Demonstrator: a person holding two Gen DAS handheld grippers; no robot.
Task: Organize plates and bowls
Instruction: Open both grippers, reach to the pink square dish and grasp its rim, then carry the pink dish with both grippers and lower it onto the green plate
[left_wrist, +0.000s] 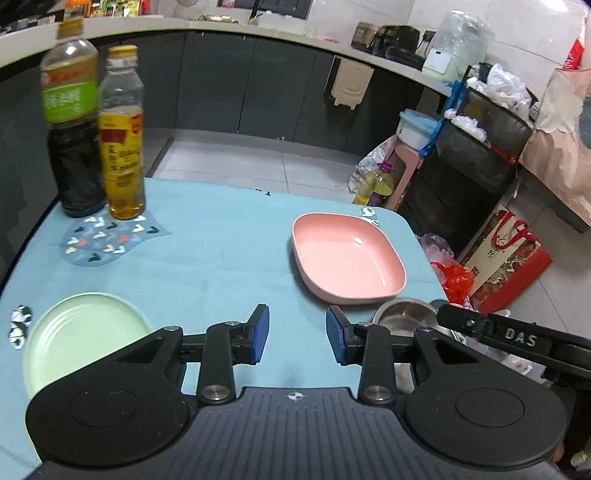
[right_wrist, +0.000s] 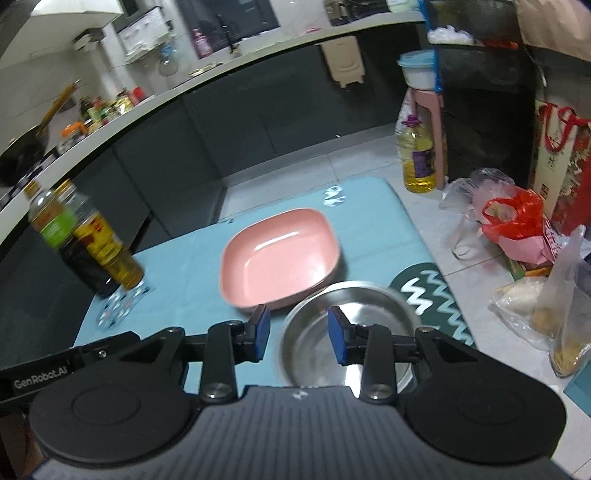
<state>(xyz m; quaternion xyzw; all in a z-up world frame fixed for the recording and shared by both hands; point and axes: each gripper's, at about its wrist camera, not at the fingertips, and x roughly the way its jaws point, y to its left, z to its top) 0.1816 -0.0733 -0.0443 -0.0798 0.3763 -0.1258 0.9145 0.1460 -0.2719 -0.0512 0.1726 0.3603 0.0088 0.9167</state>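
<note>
Kitchen setting; tabletop under a light blue cloth. Task barely begun as far as can be judged: nothing stacked, all three dishes lie apart.

Dishes, three: one pink square plate at the far right of the cloth; one pale green round plate at the near left; one steel bowl near right, just beside the pink plate.

Bottles, two: dark sauce bottle and amber oil bottle, far left, touching.

Hand-held grippers, two: left hand-held gripper spread, empty, over bare cloth; right hand-held gripper spread, empty, straddling the bowl's near-left rim without pressing it.
</note>
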